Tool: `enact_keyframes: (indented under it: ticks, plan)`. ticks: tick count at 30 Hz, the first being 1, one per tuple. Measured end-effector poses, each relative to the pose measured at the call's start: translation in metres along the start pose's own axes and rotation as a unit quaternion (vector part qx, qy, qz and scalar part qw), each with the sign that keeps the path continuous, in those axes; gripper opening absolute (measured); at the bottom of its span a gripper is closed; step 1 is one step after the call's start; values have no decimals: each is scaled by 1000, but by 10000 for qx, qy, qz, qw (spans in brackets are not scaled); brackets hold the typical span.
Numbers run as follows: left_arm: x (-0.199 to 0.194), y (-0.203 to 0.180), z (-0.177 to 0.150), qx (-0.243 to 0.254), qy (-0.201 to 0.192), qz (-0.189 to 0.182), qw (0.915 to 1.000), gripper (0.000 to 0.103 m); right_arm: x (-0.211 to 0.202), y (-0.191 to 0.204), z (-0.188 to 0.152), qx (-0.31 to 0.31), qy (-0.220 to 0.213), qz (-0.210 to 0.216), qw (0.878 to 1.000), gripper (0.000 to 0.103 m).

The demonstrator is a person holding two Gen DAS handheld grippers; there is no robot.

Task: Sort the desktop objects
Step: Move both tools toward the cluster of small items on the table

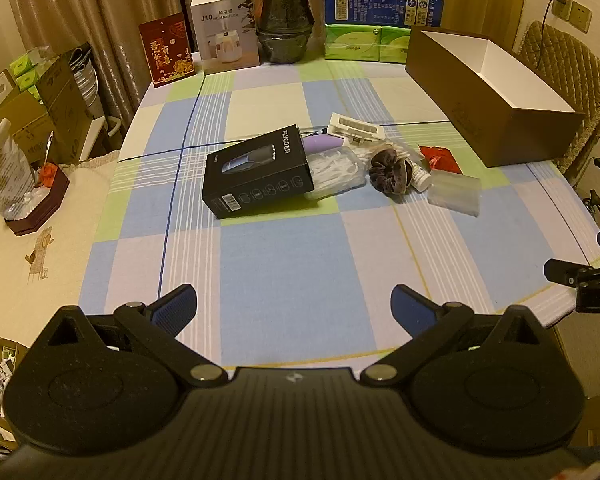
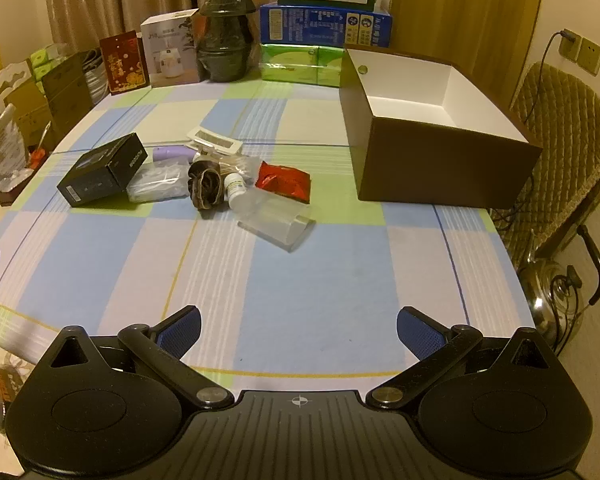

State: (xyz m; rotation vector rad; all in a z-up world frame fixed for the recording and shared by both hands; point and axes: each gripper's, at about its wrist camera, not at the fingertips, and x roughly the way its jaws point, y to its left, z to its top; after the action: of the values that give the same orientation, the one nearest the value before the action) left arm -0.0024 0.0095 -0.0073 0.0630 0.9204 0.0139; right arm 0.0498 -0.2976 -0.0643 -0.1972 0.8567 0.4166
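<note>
— Both my grippers, left gripper (image 1: 294, 300) and right gripper (image 2: 298, 324), gape wide, empty, above the tablecloth (image 1: 284, 264).
— Pile?
— Mid-table: black shaver box (image 1: 258, 176), scrunchie (image 2: 205, 188). Only right view shows the brown box's (image 2: 440, 160) white inside fully.

Checked cloth tablecloth (image 2: 300, 280), matt cardboard box (image 2: 440, 176)

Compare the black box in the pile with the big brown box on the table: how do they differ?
The black box is closed and printed; the brown box is open on top, with a white inside that looks empty. The black box is clearly smaller than the brown box. The black box lies tilted, propped on a clear packet; the brown box stands flat and apart from the pile. Both are rectangular and rest on the checked tablecloth.
</note>
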Motion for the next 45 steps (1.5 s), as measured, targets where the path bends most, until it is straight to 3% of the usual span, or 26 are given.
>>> enact_keyframes:
  ticks: [21, 45]
  plan:
    - [15, -1, 11, -110, 119, 82, 9998, 102, 16, -7, 10, -13, 74, 68, 9999, 101]
    - [58, -17, 46, -361, 360, 519, 9973, 102, 67, -31, 49, -493, 102, 648, 9966, 101]
